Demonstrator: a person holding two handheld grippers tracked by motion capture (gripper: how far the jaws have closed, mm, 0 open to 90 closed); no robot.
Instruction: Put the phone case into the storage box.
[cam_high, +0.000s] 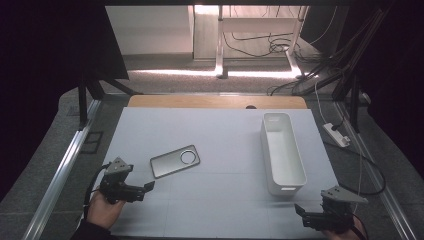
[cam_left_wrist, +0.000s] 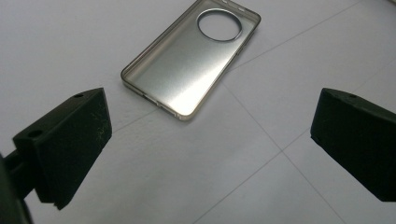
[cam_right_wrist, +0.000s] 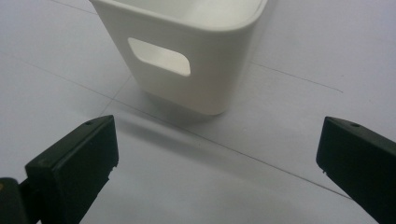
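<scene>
A silvery phone case (cam_high: 175, 160) with a round camera hole lies flat on the white table mat, inner side up. My left gripper (cam_high: 148, 187) rests low at the front left, just short of the case, held by a hand. Its own view has the case (cam_left_wrist: 187, 65) ahead of wide-apart jaws, nothing between them. A long white bin (cam_high: 281, 152) stands at the right. My right gripper (cam_high: 298, 210) sits at the front right, close to the bin's near end. In the right gripper view, the bin's end wall (cam_right_wrist: 187, 51) with a handle slot faces the open jaws.
The white mat (cam_high: 215, 140) covers a wooden table whose far edge (cam_high: 215, 101) shows. A power strip (cam_high: 336, 134) and cables lie on the floor at the right. Metal rails run along both sides.
</scene>
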